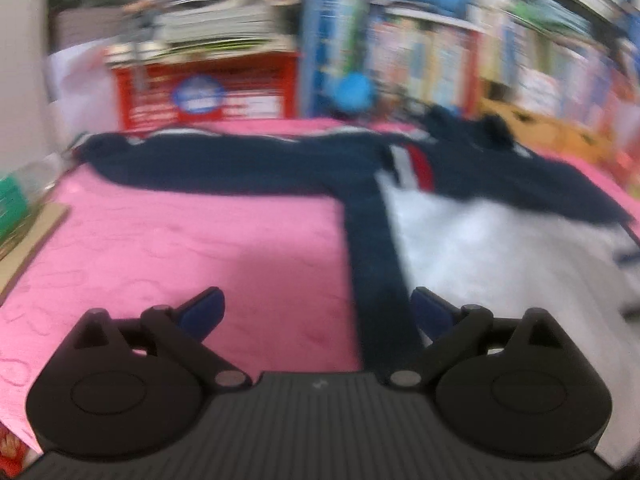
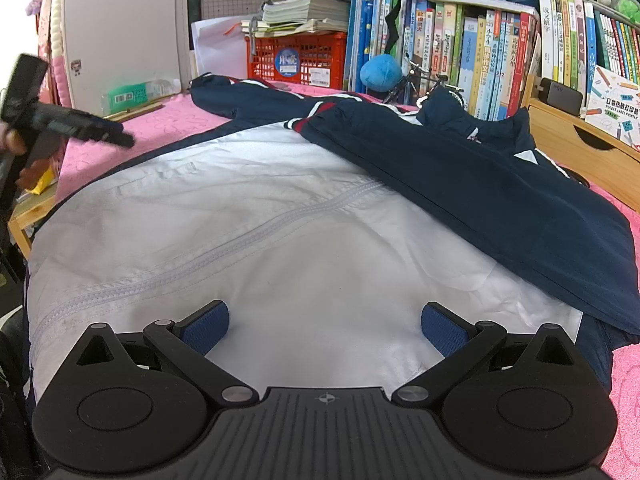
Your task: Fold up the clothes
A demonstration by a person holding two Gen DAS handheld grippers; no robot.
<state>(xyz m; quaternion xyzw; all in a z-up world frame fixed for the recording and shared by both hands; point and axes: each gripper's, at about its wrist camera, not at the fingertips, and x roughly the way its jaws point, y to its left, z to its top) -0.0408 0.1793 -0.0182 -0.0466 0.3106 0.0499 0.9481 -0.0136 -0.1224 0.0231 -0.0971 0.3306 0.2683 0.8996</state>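
Soft navy-and-white zip-front jacket (image 2: 280, 232) spread flat on pink quilted surface (image 1: 160, 248), one navy sleeve (image 2: 480, 200) folded across the white front.

Light, limp, likely slightly slippery fabric; best taken at a hem edge or the outstretched left sleeve (image 1: 224, 160). Left gripper (image 1: 318, 312) blurred, jaws wide, holding nothing, above the navy side panel. Right gripper (image 2: 325, 326) over the white front, jaws wide, empty.
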